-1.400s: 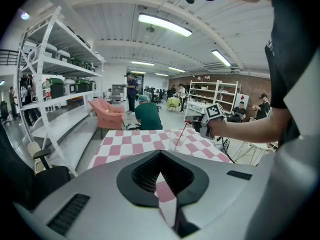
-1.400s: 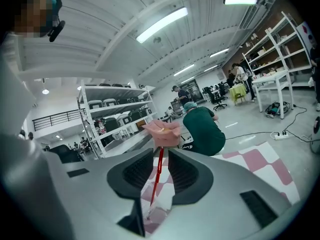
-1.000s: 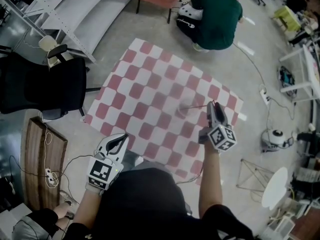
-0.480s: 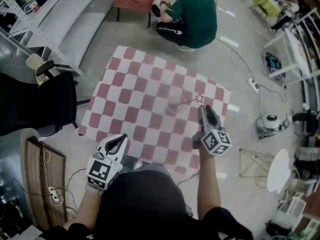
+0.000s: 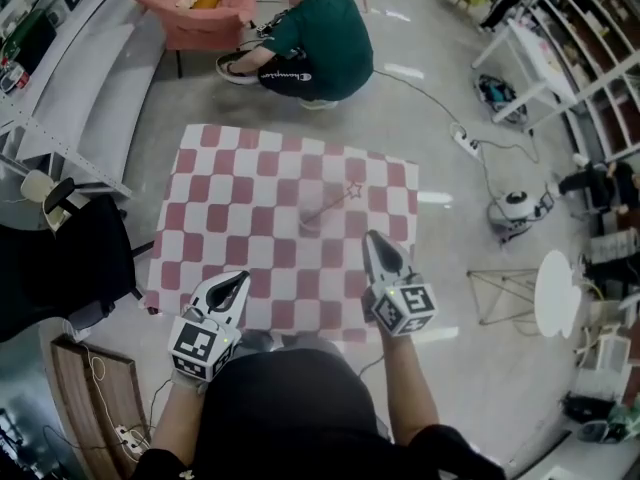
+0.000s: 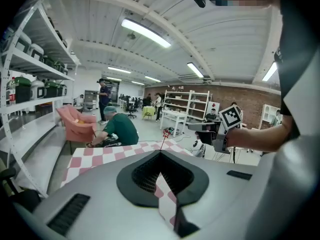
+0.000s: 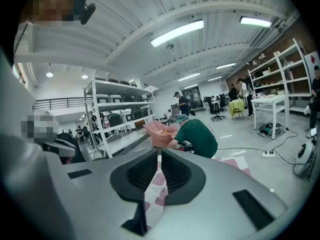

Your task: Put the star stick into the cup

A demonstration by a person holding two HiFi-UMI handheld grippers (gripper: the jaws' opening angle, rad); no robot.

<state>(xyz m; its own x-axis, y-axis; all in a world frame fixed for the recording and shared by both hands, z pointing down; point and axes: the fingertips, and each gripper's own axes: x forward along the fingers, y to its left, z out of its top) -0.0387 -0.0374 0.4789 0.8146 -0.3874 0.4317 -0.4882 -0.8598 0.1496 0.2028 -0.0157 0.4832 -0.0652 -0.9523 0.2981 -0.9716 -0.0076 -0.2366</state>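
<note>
On the red-and-white checkered mat (image 5: 250, 188) stands a clear cup (image 5: 308, 224), with the star stick (image 5: 335, 205) leaning out of it, star end up and to the right. My right gripper (image 5: 378, 240) hangs short of the cup to its right; its jaws are closing, nothing between them. My left gripper (image 5: 236, 284) is shut and empty above the mat's near edge. From the left gripper (image 6: 161, 151) view, the star stick (image 6: 165, 134) rises just past the jaw tips; the cup is hidden. The right gripper (image 7: 159, 153) view shows only mat between the jaws.
A person in a green shirt (image 5: 315, 38) crouches at the mat's far edge beside a pink chair (image 5: 195, 8). A black chair (image 5: 60, 258) stands at left. A power strip with cable (image 5: 465, 140), a wire stand (image 5: 500, 293) and a round white table (image 5: 557, 293) are at right.
My right gripper has drawn back from the star stick toward me and its jaws have come together. The stick stays in the cup. The left gripper has hardly moved.
</note>
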